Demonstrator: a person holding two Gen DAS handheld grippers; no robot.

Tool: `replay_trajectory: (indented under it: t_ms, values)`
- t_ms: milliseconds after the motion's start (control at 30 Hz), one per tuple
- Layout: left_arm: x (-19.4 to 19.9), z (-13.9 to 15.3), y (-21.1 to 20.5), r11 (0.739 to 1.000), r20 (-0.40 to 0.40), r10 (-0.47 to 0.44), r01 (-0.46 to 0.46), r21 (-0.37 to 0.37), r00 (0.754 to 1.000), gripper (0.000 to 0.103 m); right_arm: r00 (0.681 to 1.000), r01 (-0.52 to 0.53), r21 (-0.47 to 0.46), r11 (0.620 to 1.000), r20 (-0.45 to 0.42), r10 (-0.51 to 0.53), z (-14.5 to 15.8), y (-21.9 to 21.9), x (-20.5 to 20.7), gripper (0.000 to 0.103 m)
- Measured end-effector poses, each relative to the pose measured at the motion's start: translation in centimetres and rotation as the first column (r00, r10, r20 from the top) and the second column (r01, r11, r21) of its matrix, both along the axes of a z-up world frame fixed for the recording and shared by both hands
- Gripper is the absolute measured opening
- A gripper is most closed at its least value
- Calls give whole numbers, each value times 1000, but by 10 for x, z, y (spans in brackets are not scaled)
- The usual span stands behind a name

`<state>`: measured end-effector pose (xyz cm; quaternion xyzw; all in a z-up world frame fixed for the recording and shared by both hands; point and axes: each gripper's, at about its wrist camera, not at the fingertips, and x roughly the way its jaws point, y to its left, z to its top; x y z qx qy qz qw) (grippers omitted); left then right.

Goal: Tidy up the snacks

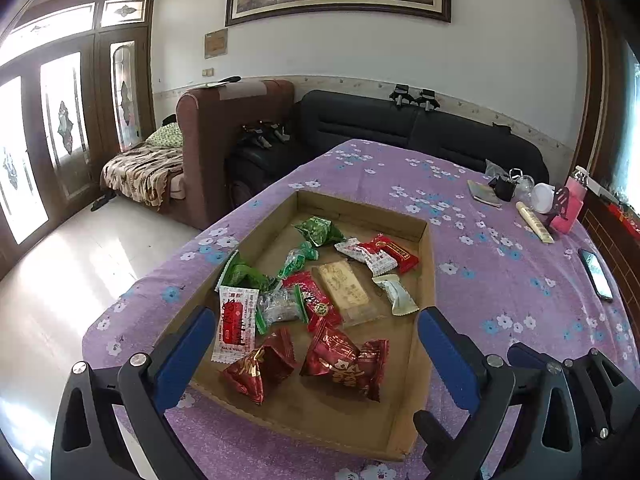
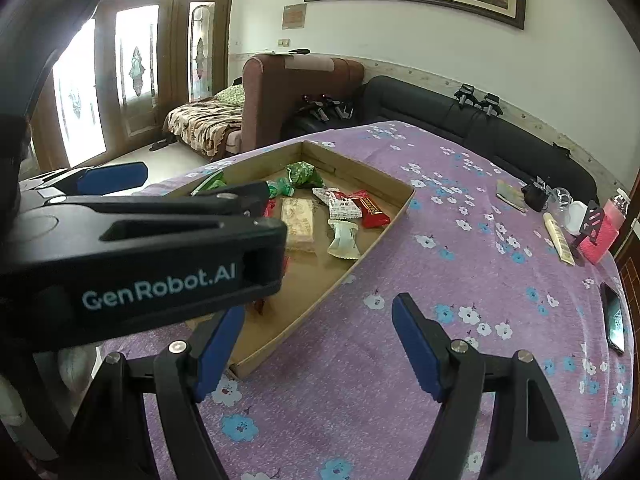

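"GenRobot.AI" stands in pale letters on the black body of the left gripper at nine o'clock in the right wrist view, and "ALL'S WELL" on the white-and-red snack packet; other wrapper print is illegible.

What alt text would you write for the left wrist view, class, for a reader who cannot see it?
A shallow cardboard tray of wrapped snacks, red, green and white, sits on a purple flowered tablecloth. The left gripper hangs open above the tray's near end, empty, its blue fingers spread wide. A dark sofa stands behind.
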<state>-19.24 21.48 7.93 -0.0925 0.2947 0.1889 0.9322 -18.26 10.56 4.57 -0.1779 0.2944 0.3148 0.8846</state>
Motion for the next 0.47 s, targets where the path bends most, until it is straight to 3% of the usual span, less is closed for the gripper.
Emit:
replay_trajectory:
  t_ms: [467]
  values:
    - [5, 6, -19, 999, -18, -45, 45, 8, 999, 102, 999, 26, 47, 999, -25, -25, 1, -18, 7, 76]
